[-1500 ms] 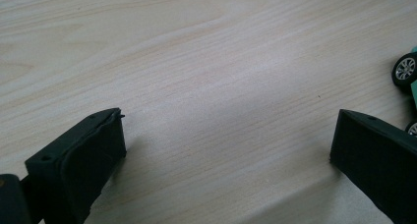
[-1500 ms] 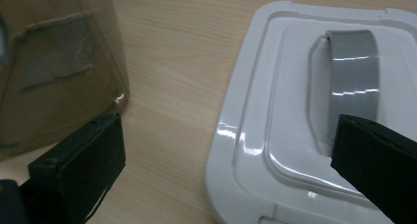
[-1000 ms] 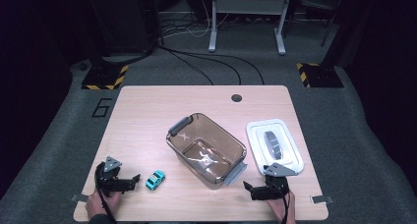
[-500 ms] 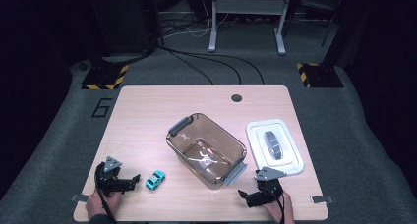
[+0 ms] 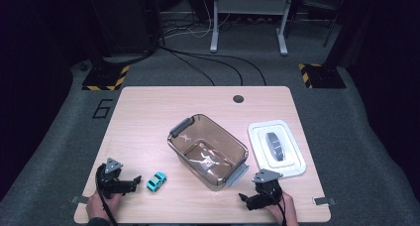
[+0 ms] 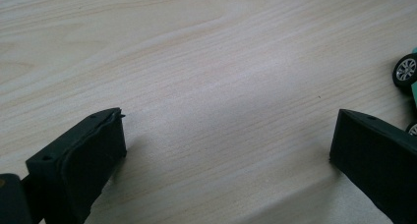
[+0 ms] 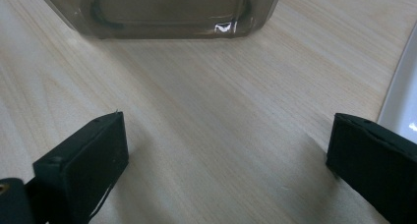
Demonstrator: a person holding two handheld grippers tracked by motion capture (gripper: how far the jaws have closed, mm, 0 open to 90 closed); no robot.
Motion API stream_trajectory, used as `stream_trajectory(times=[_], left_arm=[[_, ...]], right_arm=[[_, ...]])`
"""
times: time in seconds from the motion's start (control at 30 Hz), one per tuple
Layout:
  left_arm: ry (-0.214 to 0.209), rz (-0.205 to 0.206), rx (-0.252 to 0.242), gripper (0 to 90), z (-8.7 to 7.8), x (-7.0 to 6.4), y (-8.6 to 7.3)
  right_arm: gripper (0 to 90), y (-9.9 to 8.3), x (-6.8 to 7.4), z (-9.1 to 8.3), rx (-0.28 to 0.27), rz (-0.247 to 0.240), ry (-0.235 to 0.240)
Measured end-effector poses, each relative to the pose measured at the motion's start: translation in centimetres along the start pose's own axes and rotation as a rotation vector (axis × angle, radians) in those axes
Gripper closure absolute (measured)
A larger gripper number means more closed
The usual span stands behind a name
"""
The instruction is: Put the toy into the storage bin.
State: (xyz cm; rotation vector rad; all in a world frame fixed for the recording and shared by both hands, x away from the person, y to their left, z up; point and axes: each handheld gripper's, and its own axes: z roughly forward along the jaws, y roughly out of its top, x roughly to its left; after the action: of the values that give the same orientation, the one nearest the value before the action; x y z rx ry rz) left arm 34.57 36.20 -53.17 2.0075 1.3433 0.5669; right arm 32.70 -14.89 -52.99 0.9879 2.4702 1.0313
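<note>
Toy car [image 5: 156,181] — teal, silver-wheeled, upright

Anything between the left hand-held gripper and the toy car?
Nothing visible. The left hand-held gripper sits with its jaws wide apart, and bare table lies between it and the toy car, which rests just beyond its jaw tips.

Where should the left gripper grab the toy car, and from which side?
Grip the toy car across its two long sides, probably coming from above with the left gripper, whose jaws stand open. The car lies flat on its wheels on the table, so its narrow body fits between them.
</note>
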Motion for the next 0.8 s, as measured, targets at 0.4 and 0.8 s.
stream_trajectory(times=[0.4,0.8], left_arm=[[-0.03,0.025,-0.001,0.0,0.1,0.2,0.1],[-0.033,0.057,0.019,0.9,-1.5,-0.4,2.0]], right_arm=[[0.0,0.1,0.0,0.1,0.002,-0.001,0.001],[0.0,0.0,-0.1,0.1,0.004,-0.02,0.008]])
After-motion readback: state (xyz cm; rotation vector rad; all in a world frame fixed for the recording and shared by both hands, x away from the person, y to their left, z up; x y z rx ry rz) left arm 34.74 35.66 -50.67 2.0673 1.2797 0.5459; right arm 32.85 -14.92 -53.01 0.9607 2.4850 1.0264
